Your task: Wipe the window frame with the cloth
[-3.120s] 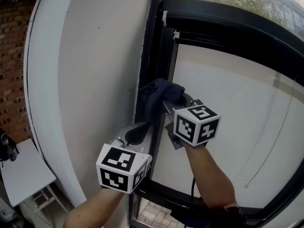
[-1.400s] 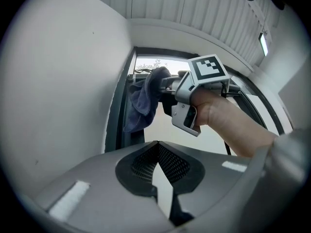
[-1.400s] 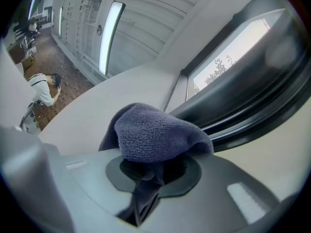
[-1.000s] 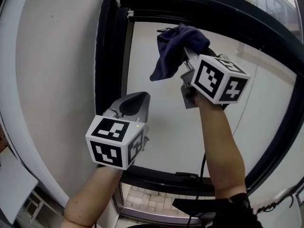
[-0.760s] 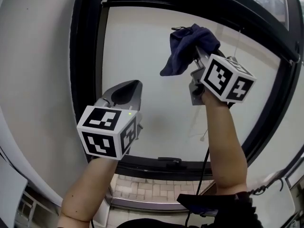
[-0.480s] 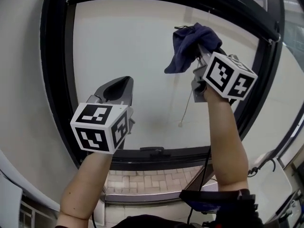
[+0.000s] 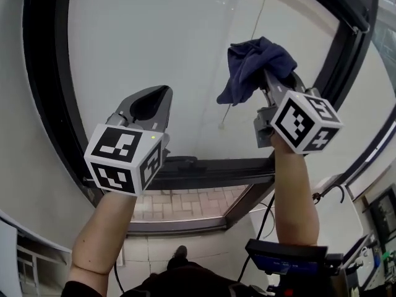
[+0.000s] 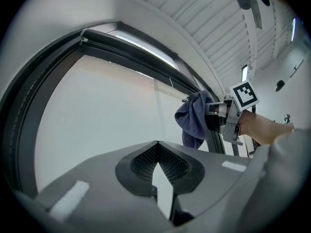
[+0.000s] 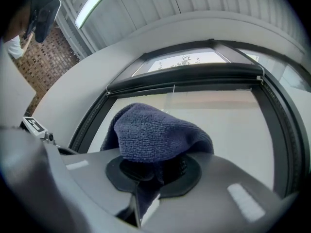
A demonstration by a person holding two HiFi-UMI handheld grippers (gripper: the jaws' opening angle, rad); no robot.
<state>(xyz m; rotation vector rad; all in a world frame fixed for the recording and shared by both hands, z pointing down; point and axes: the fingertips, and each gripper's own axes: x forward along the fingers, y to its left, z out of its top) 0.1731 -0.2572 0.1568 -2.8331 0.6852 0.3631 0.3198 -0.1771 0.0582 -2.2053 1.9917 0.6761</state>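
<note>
A dark blue terry cloth (image 7: pixel 255 67) is pinched between the closed jaws of the right gripper (image 9: pixel 155 165). It is bunched over the jaw tips, and a loose corner hangs toward 7 o'clock. In the head view it is held at 1 o'clock, before the pale pane. The black frame (image 7: pixel 210 167) is seen around that pane, with rails at 9, 6 and 2 o'clock. Its 2 o'clock rail is near the cloth.

Nothing here can be read as a word, number or brand. The only printed marks are black-and-white square patterns on the left gripper (image 7: pixel 158 94), at eight o'clock, and the right gripper (image 7: pixel 267 74), at three o'clock; they spell nothing.
</note>
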